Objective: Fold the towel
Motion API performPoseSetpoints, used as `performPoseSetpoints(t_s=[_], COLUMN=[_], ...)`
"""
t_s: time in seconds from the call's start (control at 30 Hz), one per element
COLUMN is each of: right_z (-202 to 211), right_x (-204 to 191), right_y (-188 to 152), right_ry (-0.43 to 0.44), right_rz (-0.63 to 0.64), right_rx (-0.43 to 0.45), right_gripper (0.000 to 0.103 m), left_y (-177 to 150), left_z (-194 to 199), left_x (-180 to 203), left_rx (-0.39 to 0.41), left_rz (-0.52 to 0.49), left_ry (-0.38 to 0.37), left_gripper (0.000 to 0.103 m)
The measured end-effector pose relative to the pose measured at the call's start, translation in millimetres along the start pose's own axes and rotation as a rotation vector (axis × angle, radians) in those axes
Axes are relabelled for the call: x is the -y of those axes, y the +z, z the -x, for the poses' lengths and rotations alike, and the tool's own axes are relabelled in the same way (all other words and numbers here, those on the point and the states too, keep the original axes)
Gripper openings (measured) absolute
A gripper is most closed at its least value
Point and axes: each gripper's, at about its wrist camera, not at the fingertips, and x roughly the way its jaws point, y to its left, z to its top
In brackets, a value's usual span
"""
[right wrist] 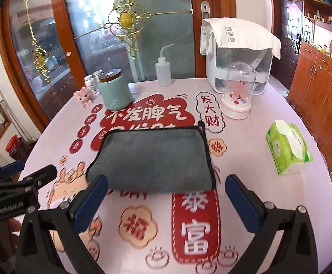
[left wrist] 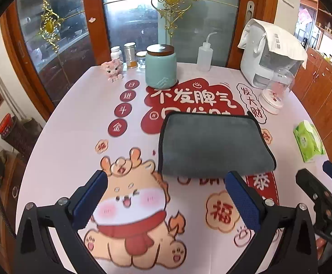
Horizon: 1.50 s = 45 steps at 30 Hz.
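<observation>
Your left tool [left wrist: 166, 196] and right tool [right wrist: 166, 198] hang spread and empty over the counter [right wrist: 245, 155] near edge, probably because the grey towel [right wrist: 154, 157] already lies folded mid-counter.

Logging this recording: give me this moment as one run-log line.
towel: folded, flat on table | left gripper: open, empty | right gripper: open, empty | contact: none

The towel [left wrist: 211, 143] was matt, plush grey cloth; the desk [left wrist: 74, 118] cover smooth and printed; at twelve o'clock, a glossy ceramic jar [left wrist: 160, 68] with wooden lid.
</observation>
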Motion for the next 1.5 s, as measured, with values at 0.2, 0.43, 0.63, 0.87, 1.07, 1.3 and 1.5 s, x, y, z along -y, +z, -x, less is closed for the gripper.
performPoseSetpoints(t_s=[0.2,0.43,0.63,0.87,1.07,1.3,1.5], right_z=[32,55,78,105,123,139,143], right_x=[-1,0,-2,-12,-17,-18,-20], right_y=[-27,-49,-60,-71,-79,-88,-97], right_ry=[0.006,0.008,0.031,0.054,0.067,0.064,0.067], right_rz=[0.011,0.013,-0.007,0.013,0.031,0.03,0.044], right_rx=[0.001,-0.016,-0.024,-0.016,0.002,0.013,0.001], right_gripper=[0.103,0.103,0.103,0.103,0.103,0.103,0.103], left_y=[-25,-49,-64,-82,-100,-117,-127], left_z=[26,59,84,105,123,144,153], left_x=[-4,-3,-1,-3,-1,7,9], left_rx=[-0.008,-0.007,0.0,-0.009,-0.01,0.012,0.011], left_rz=[-0.01,0.0,-0.002,0.032,0.044,0.028,0.038], left_ry=[0.006,-0.011,-0.002,0.006,0.021,0.032,0.042], left_gripper=[0.102,0.102,0.102,0.102,0.102,0.102,0.102])
